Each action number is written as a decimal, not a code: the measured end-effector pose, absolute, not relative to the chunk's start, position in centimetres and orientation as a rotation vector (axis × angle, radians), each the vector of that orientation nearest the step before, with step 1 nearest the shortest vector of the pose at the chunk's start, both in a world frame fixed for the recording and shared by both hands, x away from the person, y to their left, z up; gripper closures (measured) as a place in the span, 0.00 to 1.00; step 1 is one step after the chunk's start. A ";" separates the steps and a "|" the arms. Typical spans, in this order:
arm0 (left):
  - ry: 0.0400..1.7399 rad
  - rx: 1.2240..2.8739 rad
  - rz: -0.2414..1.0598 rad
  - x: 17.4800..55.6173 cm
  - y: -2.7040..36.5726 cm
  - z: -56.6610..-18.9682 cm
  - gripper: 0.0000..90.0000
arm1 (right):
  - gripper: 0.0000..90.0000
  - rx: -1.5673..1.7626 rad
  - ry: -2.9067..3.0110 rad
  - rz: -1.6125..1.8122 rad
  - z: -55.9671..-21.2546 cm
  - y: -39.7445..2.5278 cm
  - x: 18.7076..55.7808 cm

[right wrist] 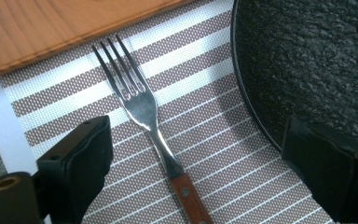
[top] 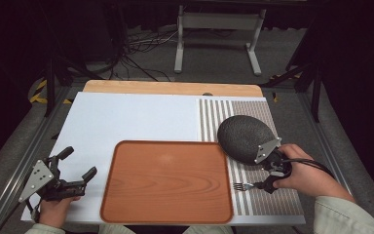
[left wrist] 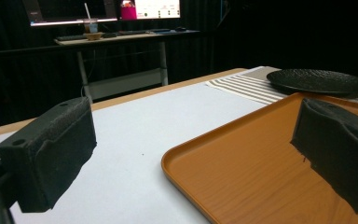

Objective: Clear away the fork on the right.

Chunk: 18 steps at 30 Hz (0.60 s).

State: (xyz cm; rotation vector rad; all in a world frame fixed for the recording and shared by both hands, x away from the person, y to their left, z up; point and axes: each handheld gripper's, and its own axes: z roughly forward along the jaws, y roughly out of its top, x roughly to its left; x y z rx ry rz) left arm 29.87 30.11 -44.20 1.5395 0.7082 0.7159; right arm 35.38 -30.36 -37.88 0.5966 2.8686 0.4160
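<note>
Pick-up approach, judged. Right gripper [right wrist: 191, 163] open, jaws astride fork [right wrist: 144, 112] on striped mat [top: 268, 195], at 3 o'clock of tray [top: 165, 183], beside plate [top: 243, 136]. Next: lower, close on handle. Left gripper [top: 78, 163] open, idle at 9 o'clock.

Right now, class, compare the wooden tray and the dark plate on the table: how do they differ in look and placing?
The tray is orange-brown wood grain and rectangular with rounded corners; the plate is black, rough-textured and round. The tray is the larger of the two. The tray lies mostly on the white mat; the plate rests on the striped placemat. Both are empty and lie flat.
</note>
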 end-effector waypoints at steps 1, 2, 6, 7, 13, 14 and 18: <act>0.709 1.544 0.715 29.9 30.1 -44.2 0.01 | 0.12 0.588 2.870 0.412 -37.9 -30.4 35.4; 0.709 1.544 0.715 29.9 30.1 -44.2 0.01 | 0.13 0.574 2.874 0.409 -38.0 -30.4 35.4; 0.710 1.542 0.714 29.9 30.1 -44.2 0.01 | 0.15 0.525 2.901 0.353 -38.3 -30.3 35.5; 0.710 1.541 0.714 29.9 30.1 -44.2 0.01 | 0.16 0.512 2.911 0.339 -38.4 -30.3 35.4; 0.711 1.543 0.713 29.9 30.1 -44.2 0.01 | 0.17 0.488 2.933 0.289 -38.6 -30.0 35.4; 0.711 1.542 0.712 29.9 30.1 -44.2 0.01 | 0.18 0.476 2.941 0.281 -38.7 -30.0 35.4; 0.708 1.543 0.714 29.9 30.1 -44.2 0.01 | 0.26 0.427 2.976 0.269 -39.3 -29.8 35.4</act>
